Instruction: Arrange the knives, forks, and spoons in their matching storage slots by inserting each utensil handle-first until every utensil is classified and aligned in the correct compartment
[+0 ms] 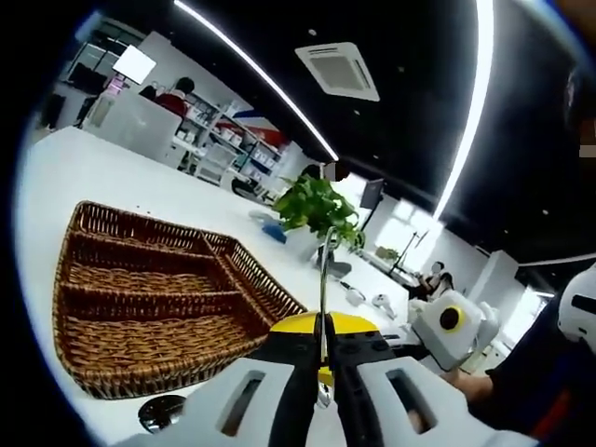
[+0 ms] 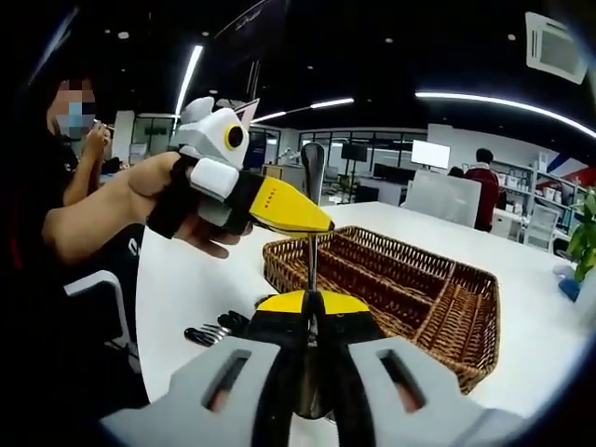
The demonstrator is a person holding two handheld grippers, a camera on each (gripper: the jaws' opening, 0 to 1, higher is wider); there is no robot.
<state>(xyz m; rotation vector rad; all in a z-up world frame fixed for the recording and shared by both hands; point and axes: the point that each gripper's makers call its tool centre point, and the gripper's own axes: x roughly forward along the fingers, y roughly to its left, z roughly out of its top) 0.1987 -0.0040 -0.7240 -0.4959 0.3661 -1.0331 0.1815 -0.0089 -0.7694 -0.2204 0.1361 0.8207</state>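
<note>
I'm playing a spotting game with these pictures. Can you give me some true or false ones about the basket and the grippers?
1. The basket is woven and split into several slots. True.
2. The basket's slots are packed with spoons. False: the slots that show look empty.
3. The right gripper is shut on a thin metal utensil. True.
4. The table is black. False: it is white.
5. A leafy green plant stands on the table beyond the basket. True.
6. The left gripper is wide open. False: its jaws are closed on a thin metal utensil.
</note>
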